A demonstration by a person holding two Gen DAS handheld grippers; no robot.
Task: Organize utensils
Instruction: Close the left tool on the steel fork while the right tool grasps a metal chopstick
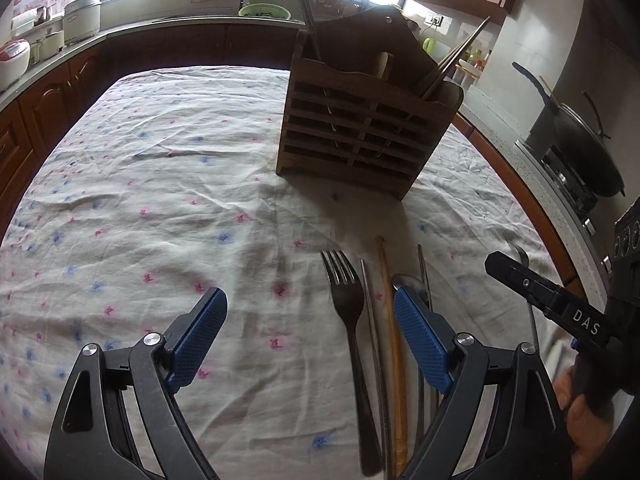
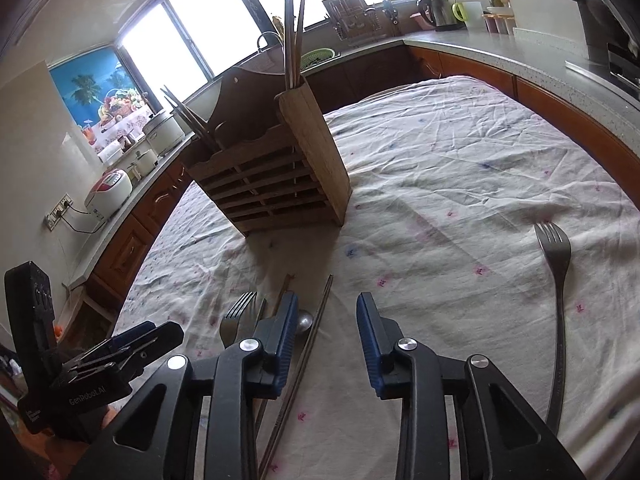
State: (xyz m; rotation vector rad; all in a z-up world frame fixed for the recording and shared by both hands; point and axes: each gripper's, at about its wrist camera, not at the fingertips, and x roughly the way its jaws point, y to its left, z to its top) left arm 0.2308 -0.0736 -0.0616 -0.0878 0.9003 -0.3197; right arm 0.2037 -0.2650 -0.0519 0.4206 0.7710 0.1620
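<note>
A wooden slatted utensil holder [image 1: 360, 136] stands on the flowered tablecloth, with chopsticks sticking up from it; it also shows in the right wrist view [image 2: 276, 176]. Loose utensils lie side by side near me: a fork [image 1: 348, 312], a metal chopstick [image 1: 372, 320], a wooden chopstick [image 1: 390, 320] and a spoon [image 1: 408, 280]. My left gripper [image 1: 308, 332] is open and empty, just left of them. My right gripper [image 2: 328, 332] is open and empty above a metal chopstick [image 2: 316, 328] and the spoon [image 2: 305, 320]. A second fork [image 2: 556, 280] lies to the right.
The tablecloth [image 1: 160, 200] covers the whole table. Kitchen counters ring it, with a rice cooker [image 2: 110, 192], a pot [image 1: 82, 18], a kettle [image 2: 434, 10] and a black wok [image 1: 580, 136] on a stove at the right. The right gripper's body [image 1: 552, 300] shows beside the left one.
</note>
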